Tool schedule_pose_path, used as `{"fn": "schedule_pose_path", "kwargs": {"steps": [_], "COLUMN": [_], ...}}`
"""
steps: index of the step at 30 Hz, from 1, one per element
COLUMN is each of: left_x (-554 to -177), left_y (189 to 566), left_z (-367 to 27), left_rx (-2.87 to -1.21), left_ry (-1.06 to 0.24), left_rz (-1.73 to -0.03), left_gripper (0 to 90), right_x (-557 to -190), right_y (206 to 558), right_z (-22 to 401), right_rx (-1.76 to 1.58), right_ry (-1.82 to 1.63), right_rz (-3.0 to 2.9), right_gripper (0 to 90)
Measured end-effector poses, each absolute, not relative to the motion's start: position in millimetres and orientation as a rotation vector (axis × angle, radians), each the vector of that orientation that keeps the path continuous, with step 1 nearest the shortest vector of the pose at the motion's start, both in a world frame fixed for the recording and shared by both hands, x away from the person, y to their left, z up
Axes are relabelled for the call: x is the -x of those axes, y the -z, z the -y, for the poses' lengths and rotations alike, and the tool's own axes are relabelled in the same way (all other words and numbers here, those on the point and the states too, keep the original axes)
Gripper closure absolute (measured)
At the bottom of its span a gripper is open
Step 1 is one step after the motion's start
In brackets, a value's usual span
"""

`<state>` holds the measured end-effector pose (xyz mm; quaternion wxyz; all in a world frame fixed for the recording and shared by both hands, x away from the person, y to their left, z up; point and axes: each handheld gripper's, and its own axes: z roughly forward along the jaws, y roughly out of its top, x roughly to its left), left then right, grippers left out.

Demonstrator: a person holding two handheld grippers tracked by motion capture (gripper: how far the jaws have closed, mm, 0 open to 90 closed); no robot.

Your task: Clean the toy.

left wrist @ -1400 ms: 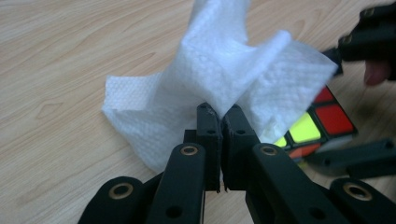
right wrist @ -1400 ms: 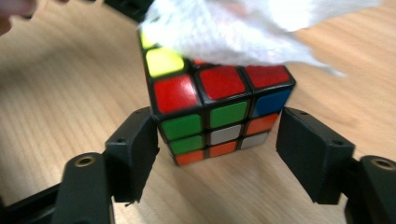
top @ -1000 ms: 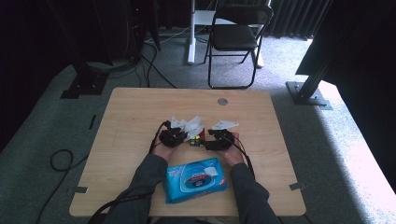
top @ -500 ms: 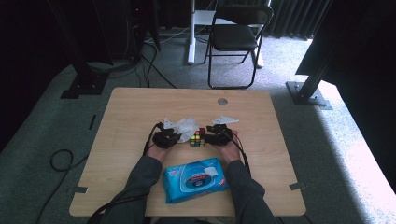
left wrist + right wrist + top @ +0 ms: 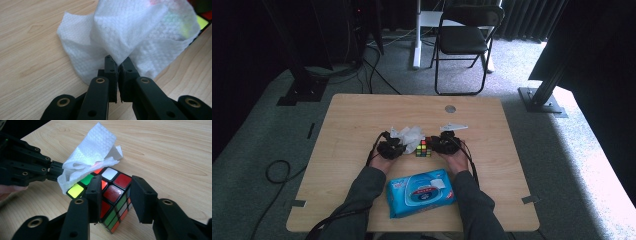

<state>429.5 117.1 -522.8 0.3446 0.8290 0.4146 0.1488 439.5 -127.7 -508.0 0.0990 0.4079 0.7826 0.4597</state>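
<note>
A Rubik's cube (image 5: 423,148) stands on the wooden table (image 5: 352,120) between my two grippers. My right gripper (image 5: 117,188) has just been closing on the cube (image 5: 113,192), and its pads now lie against two opposite sides. My left gripper (image 5: 117,62) is shut on a white wet wipe (image 5: 130,32). The wipe (image 5: 92,152) drapes over the cube's top far corner. A yellow-green sticker of the cube (image 5: 203,22) peeks out past the wipe's edge. In the high view the left gripper (image 5: 399,146) and the right gripper (image 5: 435,146) face each other across the cube.
A blue pack of wet wipes (image 5: 419,192) lies between the person's forearms near the table's front edge. A round hole (image 5: 450,108) sits at the table's far side. A folding chair (image 5: 464,37) stands beyond the table. Cables trail from both grippers.
The right gripper's jaws have narrowed around the cube. The left gripper with the wipe has edged in against the cube. Both hands stay in nearly the same place.
</note>
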Motion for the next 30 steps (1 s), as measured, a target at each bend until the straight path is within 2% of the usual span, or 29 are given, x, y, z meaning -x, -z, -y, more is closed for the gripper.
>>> {"fn": "schedule_pose_path", "kwargs": {"steps": [19, 30], "left_x": [-426.9, -422.1], "left_y": [523.5, 505.6], "left_z": [-141.1, -132.3], "left_rx": [-2.191, -2.137], "left_ry": [-0.448, -0.457], "left_rz": [-1.16, -1.066], "left_gripper": [86.4, 86.6], "right_x": [-438.9, -437.7], "right_y": [507.8, 508.3], "right_z": [127.3, 126.8], "right_rx": [-1.257, -1.28], "right_ry": [-1.37, -1.373], "right_rz": [-2.308, -2.294], "right_gripper": [65.4, 65.7]}}
